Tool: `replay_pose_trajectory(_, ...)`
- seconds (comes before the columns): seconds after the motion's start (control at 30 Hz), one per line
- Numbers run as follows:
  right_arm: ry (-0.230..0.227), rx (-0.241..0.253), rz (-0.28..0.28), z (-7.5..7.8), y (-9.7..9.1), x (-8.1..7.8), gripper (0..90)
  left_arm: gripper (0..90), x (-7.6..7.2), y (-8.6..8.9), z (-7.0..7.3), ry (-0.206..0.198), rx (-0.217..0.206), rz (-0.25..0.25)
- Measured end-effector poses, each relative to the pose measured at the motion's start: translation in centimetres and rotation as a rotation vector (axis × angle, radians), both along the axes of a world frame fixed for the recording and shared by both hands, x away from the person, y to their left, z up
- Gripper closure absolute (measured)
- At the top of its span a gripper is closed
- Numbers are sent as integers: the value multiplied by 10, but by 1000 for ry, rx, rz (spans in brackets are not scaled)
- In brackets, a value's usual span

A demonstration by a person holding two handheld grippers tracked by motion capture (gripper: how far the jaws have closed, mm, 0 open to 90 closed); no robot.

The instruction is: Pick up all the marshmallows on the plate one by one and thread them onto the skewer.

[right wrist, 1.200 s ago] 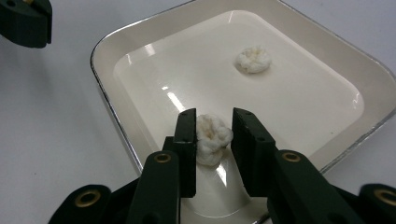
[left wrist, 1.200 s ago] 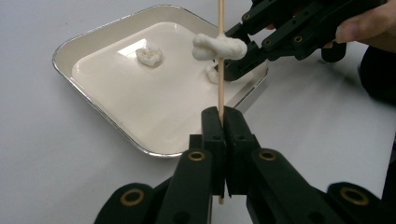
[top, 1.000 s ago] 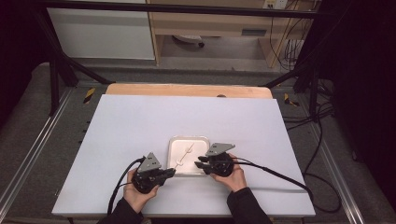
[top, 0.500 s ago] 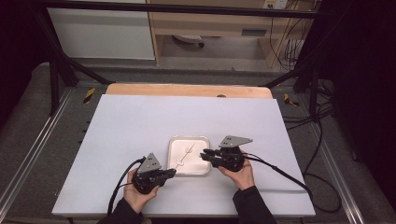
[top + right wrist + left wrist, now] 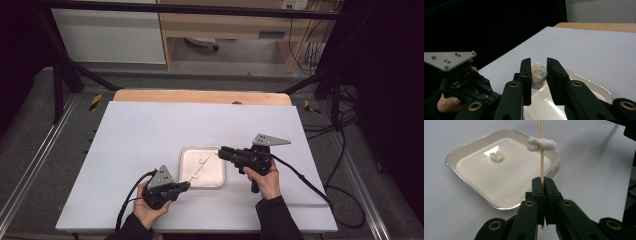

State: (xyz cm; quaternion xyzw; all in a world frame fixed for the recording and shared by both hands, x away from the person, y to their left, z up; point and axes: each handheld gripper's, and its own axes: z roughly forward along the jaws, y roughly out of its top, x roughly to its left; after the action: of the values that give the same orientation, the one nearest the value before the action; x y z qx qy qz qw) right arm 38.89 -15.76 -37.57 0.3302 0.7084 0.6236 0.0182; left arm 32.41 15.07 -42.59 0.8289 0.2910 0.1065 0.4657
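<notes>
A shallow white tray [image 5: 216,181] [image 5: 469,183] lies on the white table. My left gripper [image 5: 186,185] [image 5: 543,181] is at its near left corner, shut on a thin wooden skewer [image 5: 542,167] [image 5: 196,174]. The skewer stands up through a soft white dough-like piece [image 5: 541,144]. Another white piece [image 5: 496,156] lies in the tray. My right gripper [image 5: 220,152] [image 5: 538,65] hovers over the tray's right edge. A white lump [image 5: 538,75] sits pinched between its jaws, above the tray [image 5: 596,87].
The white table [image 5: 150,135] has a wooden strip [image 5: 200,96] along its far edge. Metal rails run down both sides, and cables trail off to the right. The left hand and its gripper [image 5: 456,75] appear in the right gripper view.
My right gripper has lifted and drawn back to the right from the tray's near edge, carrying the white lump. The left gripper with the skewer has barely moved.
</notes>
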Motion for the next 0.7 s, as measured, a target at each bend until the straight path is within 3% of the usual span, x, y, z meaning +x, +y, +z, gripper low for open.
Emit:
replay_pose_trajectory(0.27, 32, 31, 25, -2, 11, 5, 749, 886, -1, -1, 1, -10, 2, -7)
replay_pose_trajectory(0.7, 83, 35, 52, -10, 17, 6, 750, 886, -2, -1, 1, -18, -2, -7)
